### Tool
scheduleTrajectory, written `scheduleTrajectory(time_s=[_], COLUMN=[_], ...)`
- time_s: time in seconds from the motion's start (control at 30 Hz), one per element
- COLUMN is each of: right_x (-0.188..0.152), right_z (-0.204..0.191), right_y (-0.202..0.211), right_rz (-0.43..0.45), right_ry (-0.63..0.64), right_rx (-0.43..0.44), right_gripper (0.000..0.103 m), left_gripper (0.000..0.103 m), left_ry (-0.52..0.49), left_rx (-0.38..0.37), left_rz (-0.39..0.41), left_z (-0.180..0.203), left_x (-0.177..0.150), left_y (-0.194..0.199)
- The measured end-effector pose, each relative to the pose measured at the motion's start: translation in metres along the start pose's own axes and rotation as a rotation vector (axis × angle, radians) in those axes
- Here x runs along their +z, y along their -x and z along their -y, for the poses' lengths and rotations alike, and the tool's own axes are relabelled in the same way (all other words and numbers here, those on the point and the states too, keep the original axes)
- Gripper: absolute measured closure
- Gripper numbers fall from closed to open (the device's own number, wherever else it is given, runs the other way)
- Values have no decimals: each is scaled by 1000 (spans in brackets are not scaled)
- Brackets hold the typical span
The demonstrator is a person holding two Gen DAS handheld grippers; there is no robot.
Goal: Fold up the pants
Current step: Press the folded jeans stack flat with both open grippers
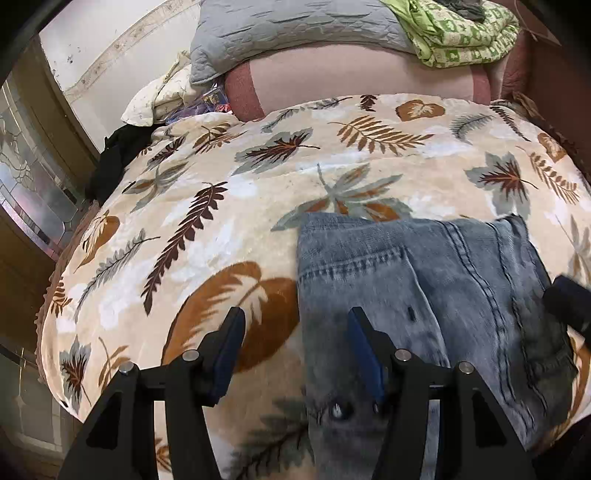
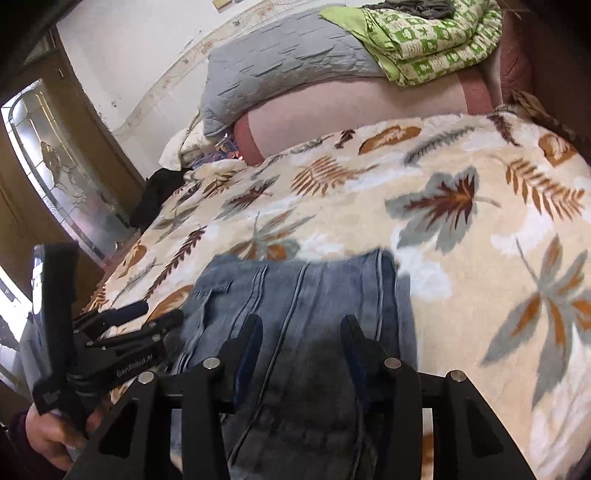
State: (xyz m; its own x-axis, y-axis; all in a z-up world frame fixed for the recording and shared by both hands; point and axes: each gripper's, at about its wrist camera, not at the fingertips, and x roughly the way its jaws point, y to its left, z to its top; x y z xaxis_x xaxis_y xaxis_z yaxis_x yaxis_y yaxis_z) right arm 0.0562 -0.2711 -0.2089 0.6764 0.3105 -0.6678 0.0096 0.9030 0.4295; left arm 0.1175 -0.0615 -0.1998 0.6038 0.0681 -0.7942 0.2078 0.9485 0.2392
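Note:
Folded blue jeans [image 1: 424,280] lie on a leaf-patterned blanket [image 1: 207,221] on the bed. My left gripper [image 1: 295,328] hovers open over the jeans' left edge. One finger is above the blanket, the other above the denim, and nothing is pinched. In the right wrist view the jeans [image 2: 306,291] run under my right gripper [image 2: 303,332], whose jaws stand apart above the cloth without clamping it. A dark tip of the right gripper [image 1: 565,299] shows at the left wrist view's right edge. The left gripper [image 2: 129,321] shows at the lower left, held by a hand [image 2: 48,432].
A grey quilted pillow [image 1: 288,33] and a green patterned quilt [image 1: 461,33] lie at the head of the bed on a pink bolster [image 1: 351,81]. Dark clothing [image 1: 110,162] hangs at the bed's left edge, beside a wooden door with glass [image 2: 62,177]. Bare blanket [image 2: 498,258] spreads right of the jeans.

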Motion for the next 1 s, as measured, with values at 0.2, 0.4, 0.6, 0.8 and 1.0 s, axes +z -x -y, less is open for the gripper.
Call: scheduleTrajectory(time_s=[0.2,0.4,0.6,0.8,1.0], right_x=[-28,-44,-48,-50,-50], right_z=[-16,-11,-11,-12,-13], right_y=[9,3,-3,-6,-8], right_rz=[-26,-85,-109,-112,-111], right_ry=[49,24,40,61,74], right_rx=[-21,-47,-64,-70,-72], right_gripper=[55,55,55,55,54], left_gripper=[44,44,43,38,37], left_ry=[-13,-30,-40,-27,-19], left_rx=[-10,-6,0,0,-5], left_rz=[-9,-10,-4,-2,0], left_z=[3,8,12,10,9], left_x=[-22,-37,-49,-52,-54], left_y=[10,12,8,4,0])
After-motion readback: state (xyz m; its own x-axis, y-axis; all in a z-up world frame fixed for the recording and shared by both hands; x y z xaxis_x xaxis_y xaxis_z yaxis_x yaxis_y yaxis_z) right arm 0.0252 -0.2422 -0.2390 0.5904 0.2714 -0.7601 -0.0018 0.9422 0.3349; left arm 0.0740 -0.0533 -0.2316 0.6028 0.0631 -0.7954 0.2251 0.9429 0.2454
